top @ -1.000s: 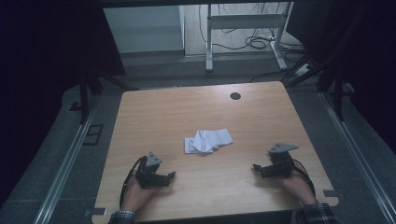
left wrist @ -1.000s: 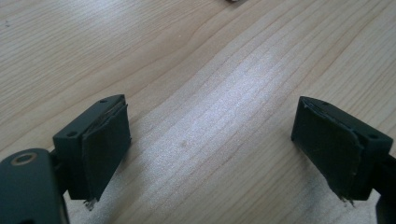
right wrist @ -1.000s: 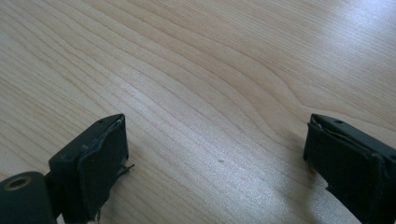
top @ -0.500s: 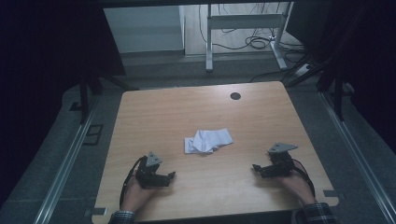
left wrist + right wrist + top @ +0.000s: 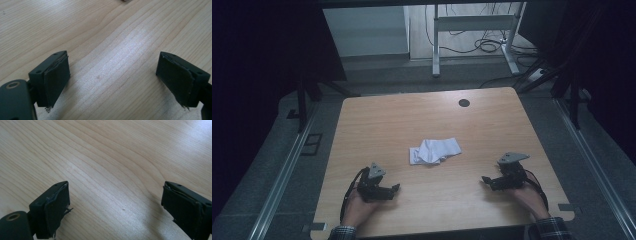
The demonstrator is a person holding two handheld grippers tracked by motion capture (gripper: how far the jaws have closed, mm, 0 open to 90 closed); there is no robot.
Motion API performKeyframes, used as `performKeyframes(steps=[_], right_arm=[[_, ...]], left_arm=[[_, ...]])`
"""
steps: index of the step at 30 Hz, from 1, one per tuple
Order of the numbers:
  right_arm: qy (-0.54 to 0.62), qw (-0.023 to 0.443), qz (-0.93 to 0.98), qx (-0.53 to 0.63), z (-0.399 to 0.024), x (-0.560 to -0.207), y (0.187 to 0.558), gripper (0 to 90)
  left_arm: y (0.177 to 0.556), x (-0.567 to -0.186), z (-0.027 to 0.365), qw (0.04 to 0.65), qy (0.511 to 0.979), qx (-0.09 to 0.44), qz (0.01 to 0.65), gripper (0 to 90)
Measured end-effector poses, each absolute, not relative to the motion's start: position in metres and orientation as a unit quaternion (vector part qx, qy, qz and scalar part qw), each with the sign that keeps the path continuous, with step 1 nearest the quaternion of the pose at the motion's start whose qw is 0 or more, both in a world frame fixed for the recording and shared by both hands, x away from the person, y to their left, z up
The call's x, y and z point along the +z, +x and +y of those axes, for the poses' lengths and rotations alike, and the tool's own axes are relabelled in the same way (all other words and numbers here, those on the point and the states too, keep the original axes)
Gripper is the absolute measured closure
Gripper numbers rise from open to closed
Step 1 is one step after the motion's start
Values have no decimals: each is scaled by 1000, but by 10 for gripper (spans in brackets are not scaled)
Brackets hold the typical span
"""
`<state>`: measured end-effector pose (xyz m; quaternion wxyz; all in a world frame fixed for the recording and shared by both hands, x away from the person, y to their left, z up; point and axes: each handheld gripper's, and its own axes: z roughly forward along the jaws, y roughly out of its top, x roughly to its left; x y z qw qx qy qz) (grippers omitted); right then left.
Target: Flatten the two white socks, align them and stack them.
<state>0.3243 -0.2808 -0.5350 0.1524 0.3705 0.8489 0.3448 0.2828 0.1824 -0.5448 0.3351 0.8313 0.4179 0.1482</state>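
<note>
Cloth: crumpled white cloth [image 5: 435, 151], long axis left-right on wooden worktop [image 5: 412, 120].
Left gripper [image 5: 393, 189]: nearer, fingers released, empty.
Right gripper [image 5: 486, 179]: fingers released, empty.

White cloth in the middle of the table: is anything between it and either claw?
Nothing visible. Bare wood lies between the white cloth and both the left claw and the right claw; both are open and empty.
</note>
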Motion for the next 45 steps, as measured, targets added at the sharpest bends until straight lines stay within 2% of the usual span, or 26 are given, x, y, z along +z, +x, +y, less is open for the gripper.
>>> performKeyframes(steps=[17,21,22,25,26,28,29,36,38,45], right_arm=[[400,94,838,359,-261,-517,343,86],[404,94,833,366,-254,-509,352,155],[405,102,832,366,-249,-504,357,195],[405,104,829,371,-245,-500,362,231],[403,110,829,372,-241,-496,368,287],[404,114,828,372,-239,-494,371,306],[404,116,826,375,-235,-491,378,381],[408,110,826,373,-219,-486,396,481],[408,111,828,369,-208,-488,404,546],[414,104,834,349,-185,-501,421,581]], left_arm=[[282,-545,182,334,830,150,421,117],[282,-545,182,334,829,150,422,118],[282,-545,182,334,829,150,423,118],[282,-545,182,333,829,150,423,118],[282,-545,182,334,829,151,424,117],[282,-545,181,334,828,151,424,118],[282,-545,181,335,827,152,425,118],[282,-545,181,335,827,152,425,117],[282,-545,181,335,827,152,425,117],[282,-545,181,335,827,152,425,117]])
